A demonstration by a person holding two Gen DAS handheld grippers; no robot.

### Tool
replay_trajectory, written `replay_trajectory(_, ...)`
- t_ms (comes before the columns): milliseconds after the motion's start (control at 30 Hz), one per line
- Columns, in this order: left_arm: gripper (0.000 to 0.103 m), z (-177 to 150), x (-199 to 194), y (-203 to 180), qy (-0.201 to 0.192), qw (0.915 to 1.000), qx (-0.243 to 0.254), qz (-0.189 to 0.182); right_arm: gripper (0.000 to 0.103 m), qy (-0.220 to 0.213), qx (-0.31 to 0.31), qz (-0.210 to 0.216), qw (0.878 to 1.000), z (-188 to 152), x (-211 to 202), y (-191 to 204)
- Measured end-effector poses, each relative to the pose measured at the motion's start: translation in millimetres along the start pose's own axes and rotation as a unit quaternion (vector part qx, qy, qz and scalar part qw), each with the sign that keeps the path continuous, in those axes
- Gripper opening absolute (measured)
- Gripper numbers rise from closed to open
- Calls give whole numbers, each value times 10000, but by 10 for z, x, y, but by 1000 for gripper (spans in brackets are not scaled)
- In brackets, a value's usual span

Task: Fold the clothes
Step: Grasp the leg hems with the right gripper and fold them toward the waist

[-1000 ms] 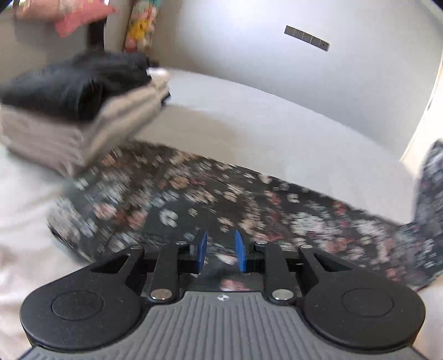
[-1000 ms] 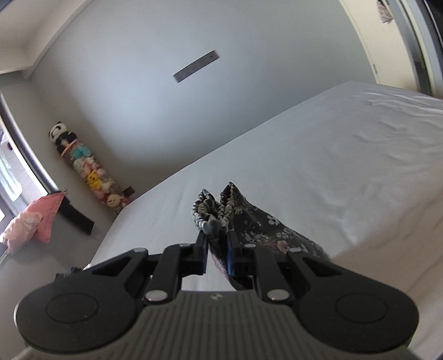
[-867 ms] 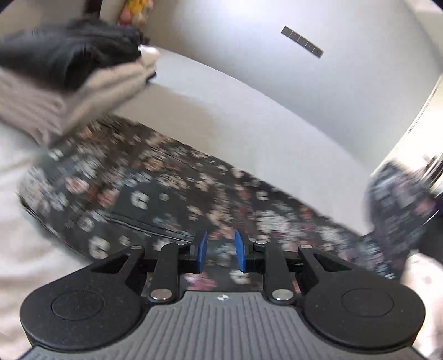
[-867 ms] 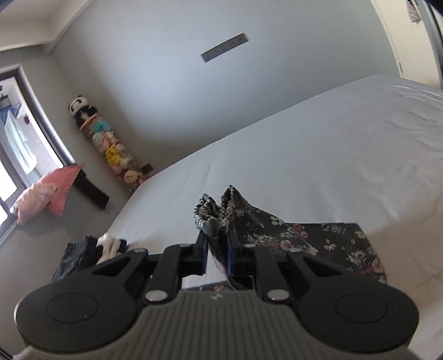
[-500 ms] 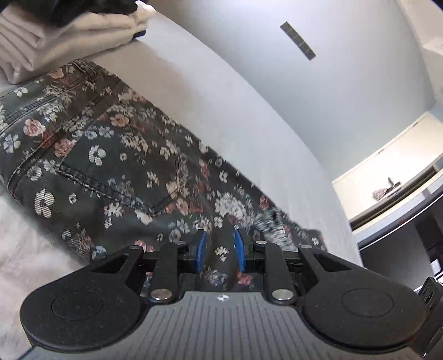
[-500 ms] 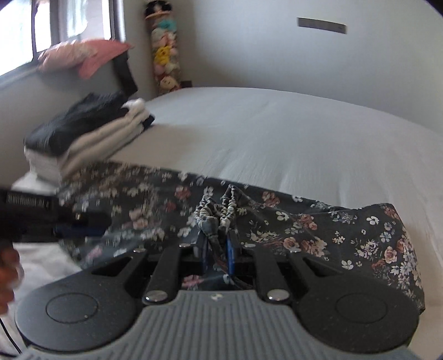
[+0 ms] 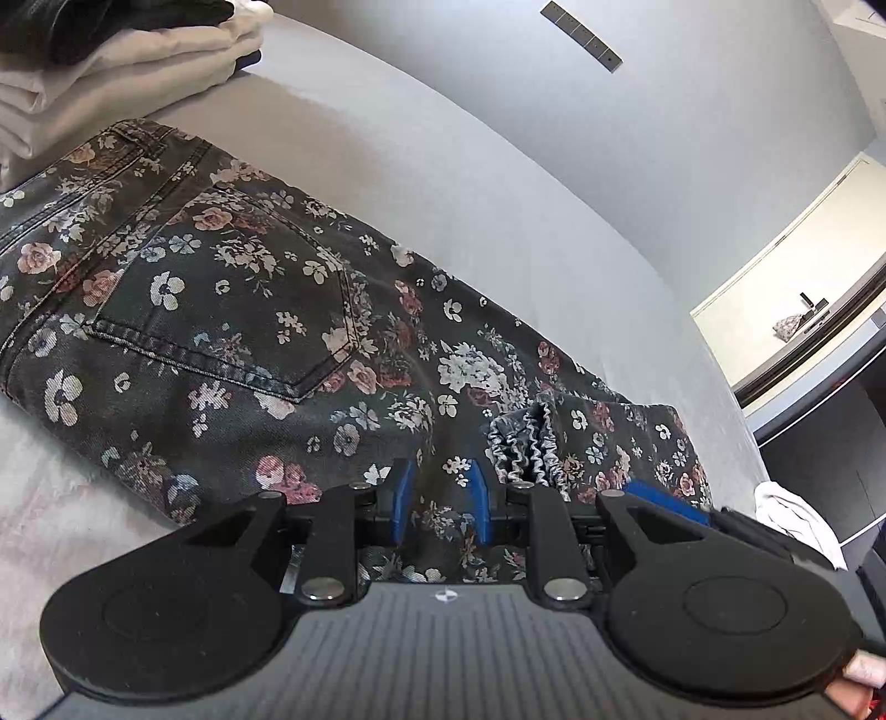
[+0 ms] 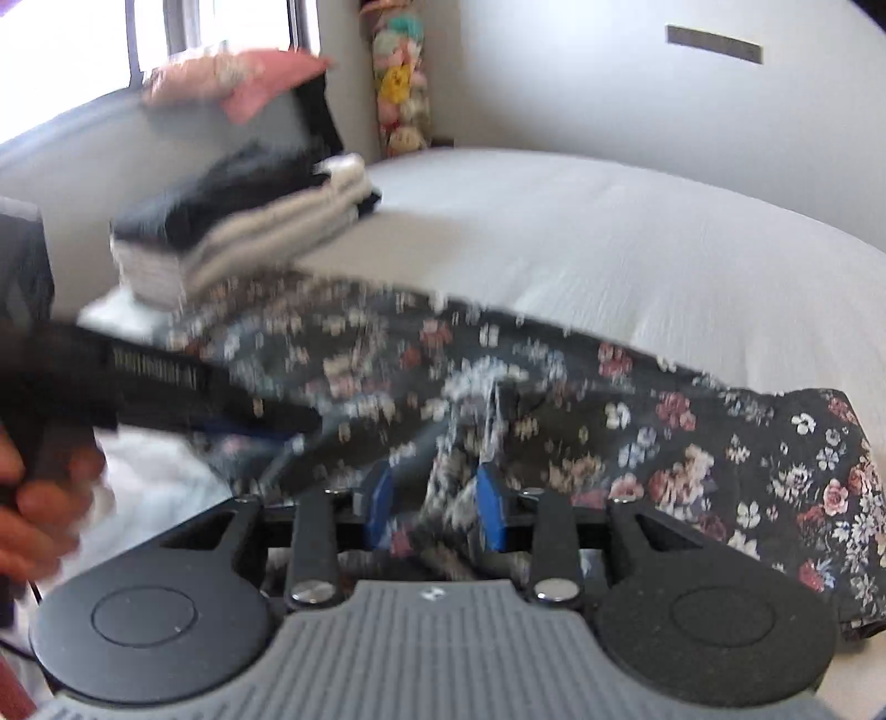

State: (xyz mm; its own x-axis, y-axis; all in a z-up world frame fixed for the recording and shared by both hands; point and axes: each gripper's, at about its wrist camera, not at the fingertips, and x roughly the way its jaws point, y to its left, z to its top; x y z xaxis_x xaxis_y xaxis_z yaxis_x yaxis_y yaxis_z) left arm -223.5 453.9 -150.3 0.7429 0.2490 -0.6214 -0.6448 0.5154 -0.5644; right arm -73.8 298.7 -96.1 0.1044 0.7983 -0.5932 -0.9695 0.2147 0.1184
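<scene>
Far-left corner of pale grey bed: folded stack of beige and black clothes, waistband end of the garment touching its base.

Dark floral-print denim trousers flat on the bed, back pocket up. Long axis running left to right along the near edge: waistband at left by the stack, doubled-over bend at the right end.

Left claw low over the near edge of the trousers, approx. mid-length, clamped on a raised ridge of the denim, blue pads pressing it from both sides. Left hand on the grip at the left edge of the right-wrist view, blurred.

Just right of left claw: gathered elastic cuffs, laid on top of the leg fabric.

Right claw beside it, further right, pointing at the same cuffs. Jaws just been opening; cuff fabric between the pads but pads standing off it, so released, not gripped. View smeared, contact judged only roughly.

Judged: lengthwise halving done, cuffs set down. Next fold prob. across the long axis, so right-end bend to travel left toward waistband; right claw nearer that bend, left claw nearer waistband.

Writing: none legible. Ribbed label on side of left claw too blurred to read. Dark strip on the wall w/o visible text.
</scene>
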Motion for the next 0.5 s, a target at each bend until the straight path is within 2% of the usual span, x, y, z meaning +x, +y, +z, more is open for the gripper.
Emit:
replay_trajectory(67, 25, -7, 23, -15, 18, 10000, 28, 14, 40, 100, 240, -203, 9995, 44, 119, -63)
replay_trajectory(167, 25, -13, 47, -17, 54, 10000, 64, 52, 38, 369, 290, -248, 9986, 12, 317, -85)
replay_trajectory(233, 25, -12, 56, -6, 61, 10000, 58, 41, 25, 579, 345, -204, 9975, -37, 420, -95)
replay_trajectory(300, 25, -11, 65, 8, 65, 10000, 43, 24, 22, 627, 585, -121, 9962, -47, 435, -150)
replay_trajectory(367, 25, -15, 66, 6, 68, 10000, 67, 8, 11, 606, 836, -53, 9946, -32, 412, -212)
replay_trajectory(500, 25, -30, 61, -18, 72, 9999, 119, -35, 8, 561, 1360, 121, 9890, -7, 311, -345)
